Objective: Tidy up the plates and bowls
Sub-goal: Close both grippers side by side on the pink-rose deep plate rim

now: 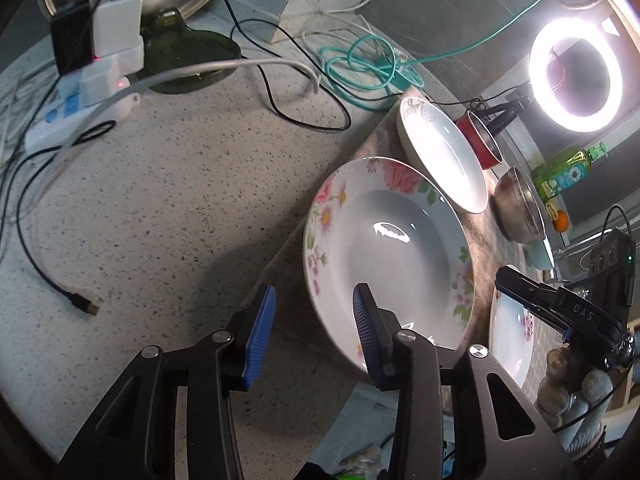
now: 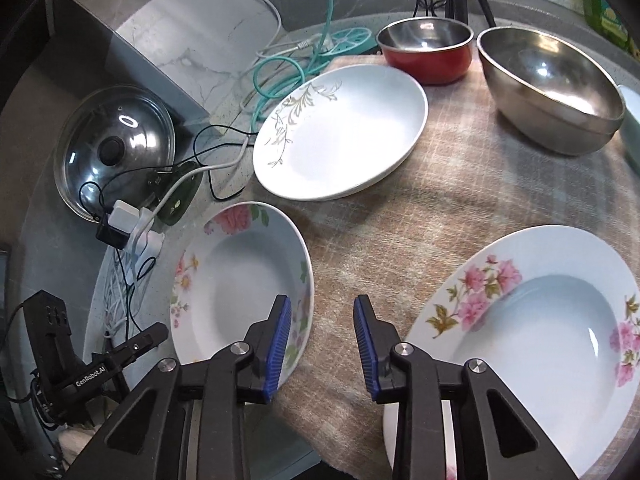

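On the plaid cloth (image 2: 400,240), at the 9 o'clock edge in the right wrist view, rests the deep floral plate (image 2: 240,280). Part of its rim overhangs the cloth onto the speckled tabletop (image 1: 160,200). A second floral plate (image 2: 540,340) lies at 4 o'clock, well apart from the first. A white leaf-pattern plate (image 2: 340,132) lies at 12 o'clock, near but apart from both. Behind it stand a red pot (image 2: 428,52) and a steel bowl (image 2: 552,84).

Gripper state: the left gripper (image 1: 314,332) has its jaws spread wide and holds nothing; its right pad sits over the near rim of the deep floral plate (image 1: 388,248), and contact cannot be confirmed. The right gripper (image 2: 322,340) also has its jaws apart and empty, over bare cloth between the two floral plates.

Probable hazards:

1. Rim slip. A glazed, sloping rim offers little purchase. A shallow bite may let the plate pivot and drop when lifted.
2. Cloth drag. A plate slid sideways may bunch the cloth and disturb neighbouring dishes.
3. Edge proximity. The near rim of the deep floral plate appears close to the tabletop edge at 6 o'clock; a push toward 6 o'clock may tip it off.
4. Cable snag. Loose cables (image 1: 288,80) and a power strip (image 1: 76,116) lie at 10 o'clock; a wide left-hand sweep may catch them.
5. Gripper collision. Both grippers work near one plate; simultaneous approach risks contact.
6. Stacking impact. Setting one ceramic plate on another off-centre may chip a rim.
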Tool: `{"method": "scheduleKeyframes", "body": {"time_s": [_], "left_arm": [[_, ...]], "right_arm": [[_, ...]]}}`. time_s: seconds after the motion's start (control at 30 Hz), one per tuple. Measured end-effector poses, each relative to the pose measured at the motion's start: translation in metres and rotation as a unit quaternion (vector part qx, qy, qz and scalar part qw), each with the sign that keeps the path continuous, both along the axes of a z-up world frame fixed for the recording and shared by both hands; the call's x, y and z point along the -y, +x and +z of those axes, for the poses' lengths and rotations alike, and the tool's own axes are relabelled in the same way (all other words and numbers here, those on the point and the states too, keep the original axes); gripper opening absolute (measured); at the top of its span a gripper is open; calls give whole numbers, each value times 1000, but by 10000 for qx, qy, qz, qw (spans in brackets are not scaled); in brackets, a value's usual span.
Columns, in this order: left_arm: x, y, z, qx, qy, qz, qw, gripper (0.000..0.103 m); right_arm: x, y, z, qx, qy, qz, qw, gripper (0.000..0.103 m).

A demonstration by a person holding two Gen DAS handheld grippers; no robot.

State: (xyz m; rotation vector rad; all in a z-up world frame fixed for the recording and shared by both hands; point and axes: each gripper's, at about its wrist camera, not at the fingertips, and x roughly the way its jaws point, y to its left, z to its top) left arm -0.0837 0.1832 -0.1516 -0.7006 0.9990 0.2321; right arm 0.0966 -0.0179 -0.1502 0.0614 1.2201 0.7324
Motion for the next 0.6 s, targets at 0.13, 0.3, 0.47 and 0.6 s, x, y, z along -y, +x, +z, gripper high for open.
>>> {"method": "scheduleKeyframes", "body": {"time_s": [0.13,0.3,0.47,0.6], "left_arm": [[-3,4,-6,-47,-36,-16,10000,30],[-6,7,-8,-63,-54,-36,10000,25],[-5,11,-8,-47,-20,-116,9999,19],[-4,14,-9,-55,-5,-173,9998,17]], "right_arm": [[-10,4,-5,-52,-18,55,10000,26],[-16,9,-14,-163,-99,45,9998,24],[-18,13,-21,-297,-101,35,9995,19],[-19,14,-23,-339,-82,18,9994,17]]}}
